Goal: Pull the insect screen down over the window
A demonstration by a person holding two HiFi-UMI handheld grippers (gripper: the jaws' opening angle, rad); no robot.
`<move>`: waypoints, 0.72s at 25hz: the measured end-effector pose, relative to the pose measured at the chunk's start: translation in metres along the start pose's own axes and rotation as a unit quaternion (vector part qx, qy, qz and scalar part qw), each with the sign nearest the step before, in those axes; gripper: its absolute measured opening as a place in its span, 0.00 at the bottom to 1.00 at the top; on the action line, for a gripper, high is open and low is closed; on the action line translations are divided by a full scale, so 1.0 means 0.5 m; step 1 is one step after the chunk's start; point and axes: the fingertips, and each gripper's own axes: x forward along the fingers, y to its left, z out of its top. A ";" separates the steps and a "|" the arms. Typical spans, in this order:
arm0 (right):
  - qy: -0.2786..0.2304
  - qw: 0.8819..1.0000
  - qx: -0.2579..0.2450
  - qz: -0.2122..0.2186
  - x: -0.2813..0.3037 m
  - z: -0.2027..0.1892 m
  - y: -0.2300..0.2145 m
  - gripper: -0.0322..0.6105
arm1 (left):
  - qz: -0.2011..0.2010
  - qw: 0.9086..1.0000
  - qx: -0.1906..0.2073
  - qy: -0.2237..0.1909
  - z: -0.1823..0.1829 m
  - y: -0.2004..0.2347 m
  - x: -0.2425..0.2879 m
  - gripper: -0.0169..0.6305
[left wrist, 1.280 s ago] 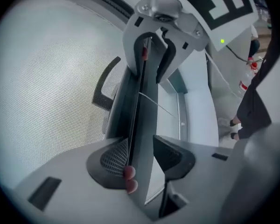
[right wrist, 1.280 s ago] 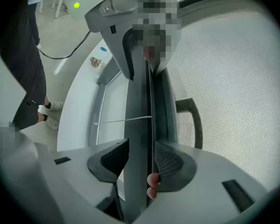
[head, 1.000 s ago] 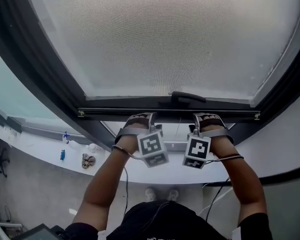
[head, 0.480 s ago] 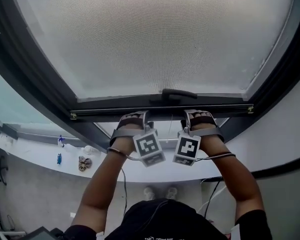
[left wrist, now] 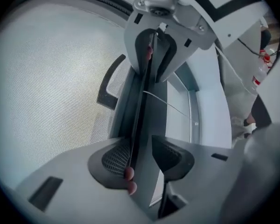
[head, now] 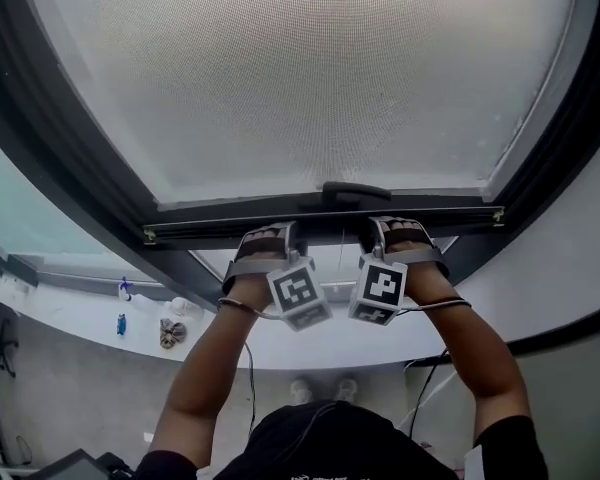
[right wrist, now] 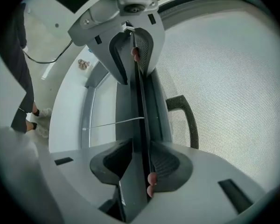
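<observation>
Jaws just closing, left gripper (left wrist: pixel 142 157) and right gripper (right wrist: pixel 140 163) apparently clamp the bar (head: pixel 200 230); head view hides contact.

Sill clutter (head: pixel 167 333) — indistinct (too small)

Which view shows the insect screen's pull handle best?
Left gripper view: the whole dark handle stands clear against the mesh. Right gripper view shows the handle too, its lower end hidden. Head view: only a small dark bump.
</observation>
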 end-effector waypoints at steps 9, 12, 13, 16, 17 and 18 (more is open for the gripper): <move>-0.002 1.000 -0.007 -0.003 -0.006 0.006 -0.002 0.25 | -0.002 1.000 -0.004 -0.001 0.000 0.001 -0.005 0.26; -0.019 1.000 0.017 -0.018 -0.028 0.008 -0.006 0.26 | 0.009 0.999 -0.049 -0.020 0.006 0.011 -0.030 0.26; -0.025 0.999 0.024 -0.029 -0.037 0.007 -0.011 0.26 | 0.014 0.997 -0.066 -0.029 0.008 0.018 -0.041 0.26; -0.055 0.995 0.061 -0.064 -0.071 0.012 -0.036 0.25 | 0.028 0.991 -0.119 -0.060 0.018 0.038 -0.079 0.26; -0.066 0.992 0.076 -0.072 -0.086 0.014 -0.046 0.25 | 0.033 0.986 -0.142 -0.074 0.024 0.046 -0.094 0.26; -0.077 0.989 0.094 -0.079 -0.102 0.016 -0.055 0.25 | 0.036 0.980 -0.170 -0.092 0.030 0.055 -0.110 0.26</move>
